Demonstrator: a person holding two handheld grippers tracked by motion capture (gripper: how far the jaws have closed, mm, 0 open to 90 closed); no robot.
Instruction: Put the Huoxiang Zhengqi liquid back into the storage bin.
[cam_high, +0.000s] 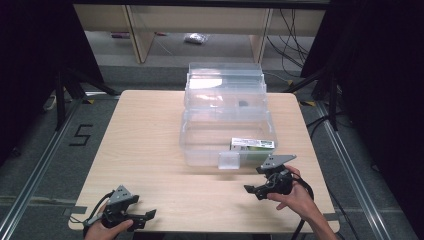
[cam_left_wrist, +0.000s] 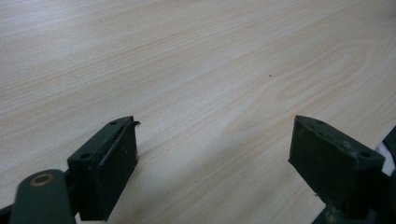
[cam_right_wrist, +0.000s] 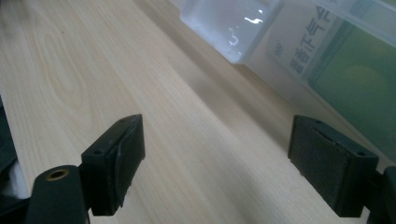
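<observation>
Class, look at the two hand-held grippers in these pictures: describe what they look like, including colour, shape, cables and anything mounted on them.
Both the left gripper and the right gripper are black, each with two blocky jaws showing small screw holes. A grey three-cornered plate tops each one. A black cable trails from each towards the near table edge. In the gripper views, a brass-coloured ringed pivot sits at the lower left. The forearms are bare, with no sleeves.

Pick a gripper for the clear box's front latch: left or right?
Right. The right gripper sits open just in front of the clear box, near its latch. The left gripper, also open, is at the table's near-left edge, far from it.
</observation>
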